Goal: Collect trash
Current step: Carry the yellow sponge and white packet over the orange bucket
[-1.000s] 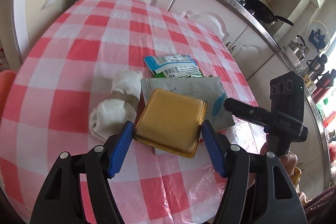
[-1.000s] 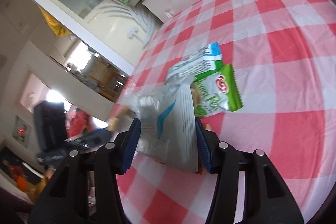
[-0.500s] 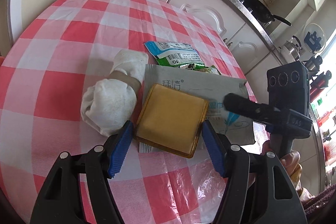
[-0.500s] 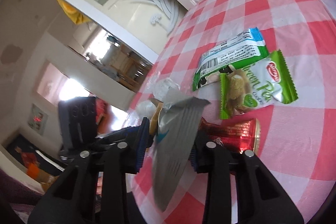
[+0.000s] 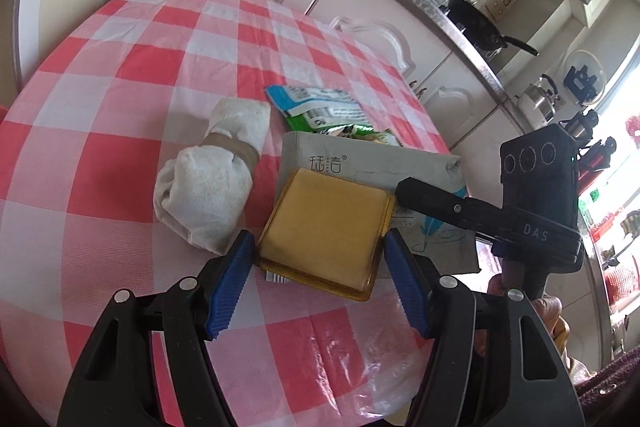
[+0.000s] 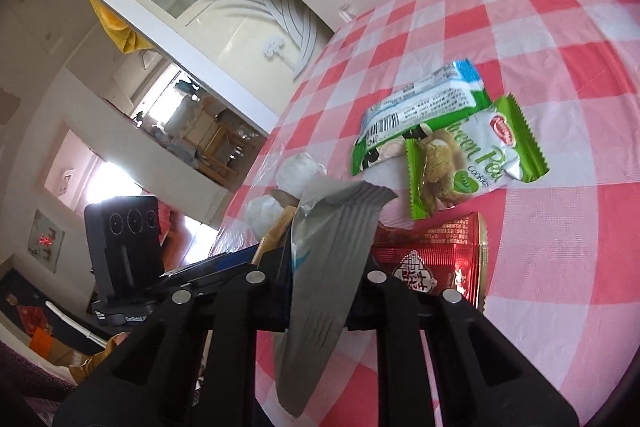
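We grip the grey pouch (image 6: 332,263) in our right gripper (image 6: 320,277), its jaws clamped on the pouch, which stands tilted off the cloth (image 6: 560,27). Our left gripper (image 5: 320,259) has its jaws apart, one on each side of the gold tray (image 5: 324,227), and we cannot tell whether they touch it. The tray lies on the pouch. A rolled towel (image 5: 212,183) rests just left of it. Beyond lie a blue-green wrapper (image 6: 420,107), a cookie packet (image 6: 472,159) and a red packet (image 6: 436,259).
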`<state>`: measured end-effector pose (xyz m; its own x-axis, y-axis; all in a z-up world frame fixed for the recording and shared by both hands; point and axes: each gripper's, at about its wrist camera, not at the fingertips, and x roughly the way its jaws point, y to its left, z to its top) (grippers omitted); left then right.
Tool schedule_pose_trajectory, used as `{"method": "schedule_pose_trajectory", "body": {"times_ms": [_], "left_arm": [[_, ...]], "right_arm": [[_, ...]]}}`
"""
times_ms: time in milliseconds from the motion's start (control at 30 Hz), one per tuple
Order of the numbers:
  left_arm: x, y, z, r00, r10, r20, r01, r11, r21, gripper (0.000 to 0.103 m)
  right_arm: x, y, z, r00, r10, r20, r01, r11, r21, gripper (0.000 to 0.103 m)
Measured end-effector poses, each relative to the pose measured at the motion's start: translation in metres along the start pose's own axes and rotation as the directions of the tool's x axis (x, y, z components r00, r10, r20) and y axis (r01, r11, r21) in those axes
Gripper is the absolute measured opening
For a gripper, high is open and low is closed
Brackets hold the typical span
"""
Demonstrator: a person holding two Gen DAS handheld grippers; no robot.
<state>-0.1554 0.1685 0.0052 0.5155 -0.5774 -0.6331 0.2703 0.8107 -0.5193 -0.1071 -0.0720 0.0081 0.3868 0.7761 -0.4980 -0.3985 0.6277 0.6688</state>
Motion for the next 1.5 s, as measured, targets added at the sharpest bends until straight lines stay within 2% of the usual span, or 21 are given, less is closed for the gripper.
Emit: {"method": "schedule_pose_trajectory", "body": {"times_ms": [300, 533, 700, 900, 1133, 1333, 1500], "left_arm": [[-0.033, -0.005, 0.004, 0.995, -0.061, 0.074, 0.061, 0.998, 0.008, 0.067], [-0.056, 0.002, 0.008, 0.989, -0.065, 0.130, 0.065, 0.998, 0.006, 0.067], [-0.074, 0.015, 0.010, 0.984, -0.042, 0.171, 0.043, 0.999, -0.004, 0.067], [-0.090, 0.036, 0.012, 0.978, 0.002, 0.209, 0.006, 0.999, -0.039, 0.067], [-0.111, 0.071, 0.012, 0.966, 0.074, 0.249, -0.050, 0.994, -0.101, 0.067], [-0.135, 0.108, 0.010, 0.945, 0.153, 0.288, -0.105, 0.979, -0.173, 0.067], [-0.156, 0.146, 0.008, 0.917, 0.251, 0.310, -0.174, 0.952, -0.254, 0.067]], "right_arm": [[-0.031, 0.018, 0.003, 0.992, -0.063, 0.112, 0.066, 0.998, -0.018, 0.015], [-0.049, 0.030, 0.014, 0.982, -0.078, 0.174, 0.082, 0.996, -0.016, 0.015], [-0.050, 0.043, 0.023, 0.978, -0.082, 0.189, 0.089, 0.995, -0.032, 0.015], [-0.038, 0.056, 0.032, 0.981, -0.075, 0.179, 0.086, 0.995, -0.054, 0.015], [-0.003, 0.085, 0.047, 0.992, -0.033, 0.122, 0.046, 0.994, -0.104, 0.015], [0.044, 0.122, 0.059, 0.999, 0.005, 0.049, 0.004, 0.985, -0.175, 0.015], [0.094, 0.158, 0.066, 0.999, 0.024, -0.029, -0.030, 0.967, -0.253, 0.015]]}}
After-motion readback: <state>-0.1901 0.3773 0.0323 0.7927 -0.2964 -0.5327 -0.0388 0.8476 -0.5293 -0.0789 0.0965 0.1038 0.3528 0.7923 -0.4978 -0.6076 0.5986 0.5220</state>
